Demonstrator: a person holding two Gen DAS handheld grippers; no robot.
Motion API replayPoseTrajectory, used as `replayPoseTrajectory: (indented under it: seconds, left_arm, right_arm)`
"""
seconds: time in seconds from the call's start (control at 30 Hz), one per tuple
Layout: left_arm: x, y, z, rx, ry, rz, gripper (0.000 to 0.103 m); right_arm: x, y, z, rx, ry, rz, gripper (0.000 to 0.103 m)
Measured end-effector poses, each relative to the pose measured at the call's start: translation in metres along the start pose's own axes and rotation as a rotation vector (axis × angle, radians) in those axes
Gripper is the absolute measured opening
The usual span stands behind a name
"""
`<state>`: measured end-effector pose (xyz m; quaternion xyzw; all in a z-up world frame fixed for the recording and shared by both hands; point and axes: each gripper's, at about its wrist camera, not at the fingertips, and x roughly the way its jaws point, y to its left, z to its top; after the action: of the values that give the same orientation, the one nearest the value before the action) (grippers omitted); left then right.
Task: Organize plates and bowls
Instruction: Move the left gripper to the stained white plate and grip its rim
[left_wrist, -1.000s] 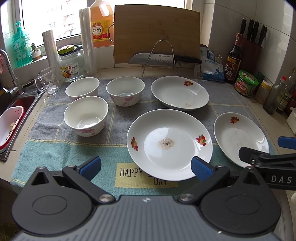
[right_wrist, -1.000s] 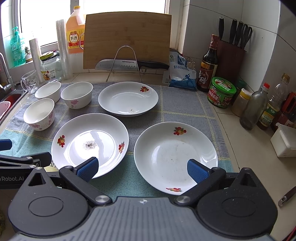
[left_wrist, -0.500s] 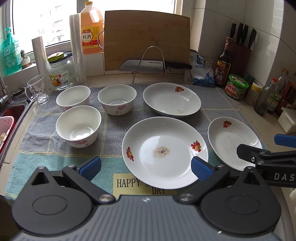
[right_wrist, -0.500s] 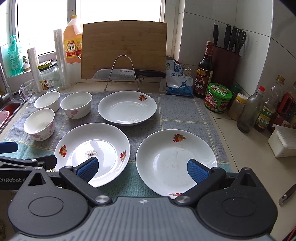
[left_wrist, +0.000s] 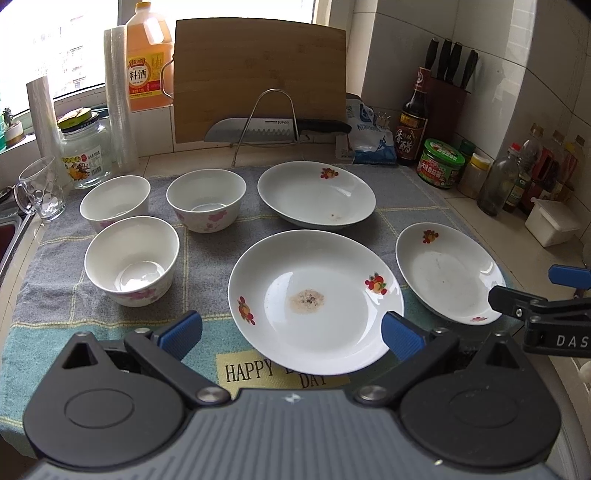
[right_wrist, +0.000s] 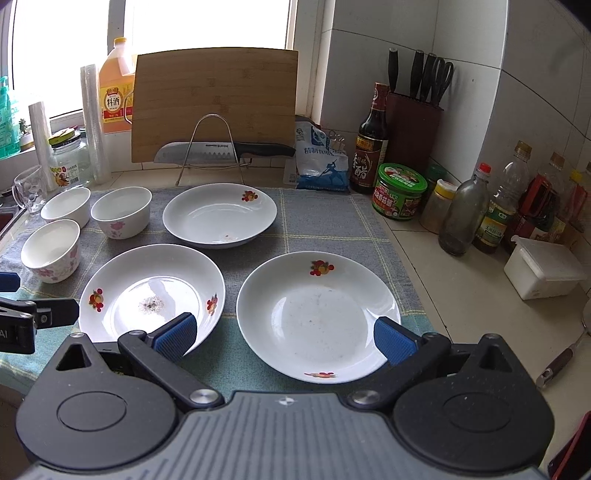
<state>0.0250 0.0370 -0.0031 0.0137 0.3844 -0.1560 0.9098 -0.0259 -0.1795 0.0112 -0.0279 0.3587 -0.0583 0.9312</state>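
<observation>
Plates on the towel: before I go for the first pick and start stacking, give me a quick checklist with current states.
1. Left gripper open and empty: ok.
2. Right gripper open and empty: ok.
3. Three plates lie apart, none stacked: ok; the near-left plate, the near-right plate and the far plate.
4. Plates clean: not ok; the near-left plate has a speckled patch of residue in the middle, and the far plate has small specks.
5. Three bowls upright and separate: ok.
6. Gap under the plate rims for a finger: cannot tell.
</observation>
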Motion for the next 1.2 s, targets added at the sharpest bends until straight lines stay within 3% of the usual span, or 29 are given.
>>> replayPoseTrajectory:
  seconds: [0.23, 0.53, 0.77, 1.07, 1.2]
  left_arm:
    - [0.013, -0.002, 0.0, 0.0, 0.038, -0.039, 0.102]
    - [0.038, -0.016, 0.008, -0.01, 0.046, -0.031, 0.102]
    - [0.054, -0.043, 0.02, 0.049, 0.031, -0.024, 0.102]
    - [0.076, -0.066, 0.029, 0.081, 0.063, -0.053, 0.102]
    - [0.081, -0.074, 0.031, 0.095, 0.07, -0.061, 0.102]
  right_arm:
    - [0.018, -0.017, -0.022, -0.011, 0.063, -0.025, 0.103]
    - [0.063, -0.043, -0.042, -0.014, 0.122, 0.046, 0.103]
    - [0.098, -0.062, -0.047, 0.013, 0.157, 0.1, 0.103]
    - [0.116, -0.063, -0.044, -0.062, 0.202, 0.132, 0.103]
    - [0.116, -0.069, -0.047, -0.075, 0.172, 0.157, 0.103]
